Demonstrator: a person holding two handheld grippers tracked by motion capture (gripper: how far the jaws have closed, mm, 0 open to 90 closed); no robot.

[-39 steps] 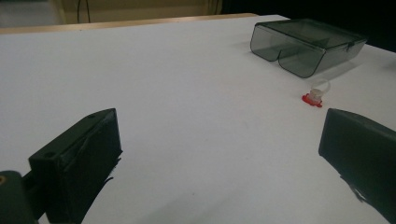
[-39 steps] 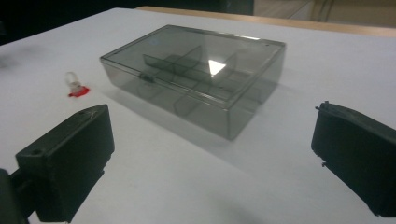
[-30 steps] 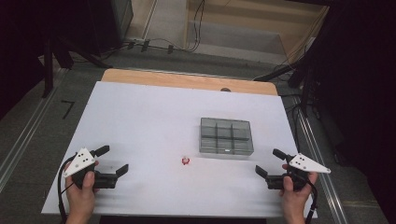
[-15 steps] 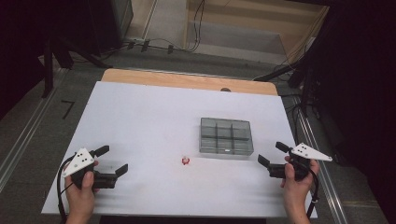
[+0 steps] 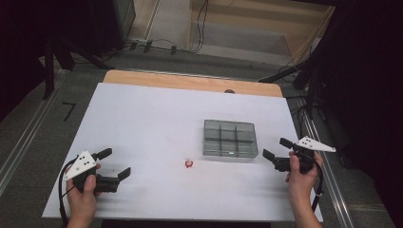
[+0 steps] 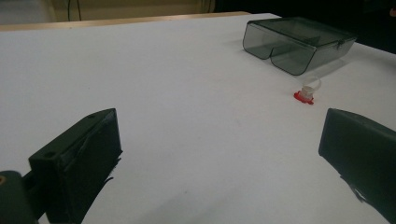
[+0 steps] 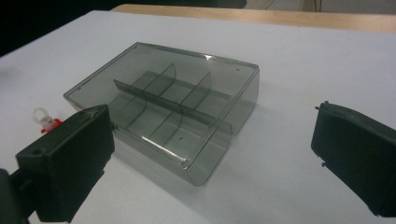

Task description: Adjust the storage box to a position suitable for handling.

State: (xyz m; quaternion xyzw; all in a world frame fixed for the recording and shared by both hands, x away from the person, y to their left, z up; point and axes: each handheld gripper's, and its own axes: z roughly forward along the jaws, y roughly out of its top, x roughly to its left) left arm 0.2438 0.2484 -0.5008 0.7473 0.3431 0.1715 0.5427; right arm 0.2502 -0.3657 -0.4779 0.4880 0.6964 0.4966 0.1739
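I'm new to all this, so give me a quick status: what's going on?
Left gripper and right gripper open, holding nothing. Smoky compartment box shut; small red-and-white piece beside it. Nothing in the way.

Bare table (image 5: 142, 123) lies between the left gripper (image 5: 114, 164) and the small red piece (image 5: 189, 164). The grey box (image 5: 230, 138) stands just ahead of the right gripper (image 5: 274, 148).

Closed grey compartment box (image 5: 230, 138) beside small red-white piece (image 5: 189, 163).
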